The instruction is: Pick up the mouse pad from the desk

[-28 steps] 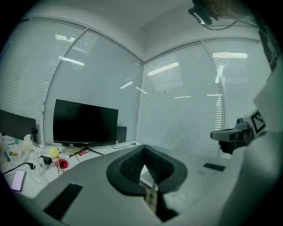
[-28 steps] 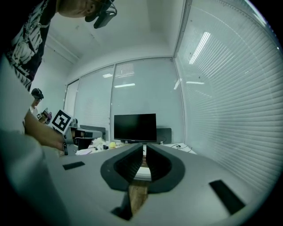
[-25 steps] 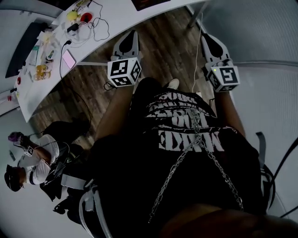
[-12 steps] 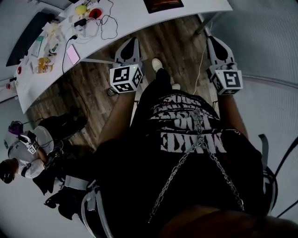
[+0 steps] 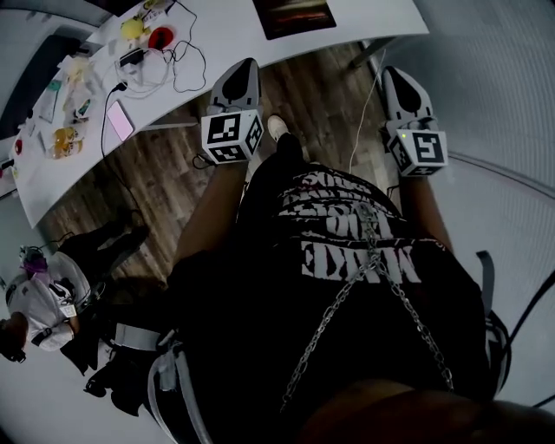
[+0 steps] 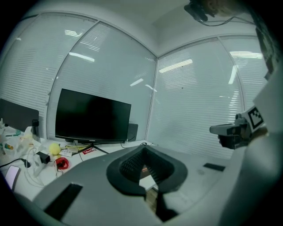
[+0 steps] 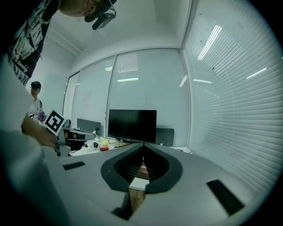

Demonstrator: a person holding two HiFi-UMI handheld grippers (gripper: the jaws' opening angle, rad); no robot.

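surface sits lower in the head view than a second ago, so the person has stepped closer | mouse pad lies flat near its front edge, untouched | left gripper, right gripper short of it | fingers of both pressed together, empty; approach only, no grasp yet

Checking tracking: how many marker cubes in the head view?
2: a white cube with black markers on the left gripper, another on the right gripper. Others may be hidden.

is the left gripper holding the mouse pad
No, the left gripper is shut on nothing and the mouse pad lies on the desk ahead.
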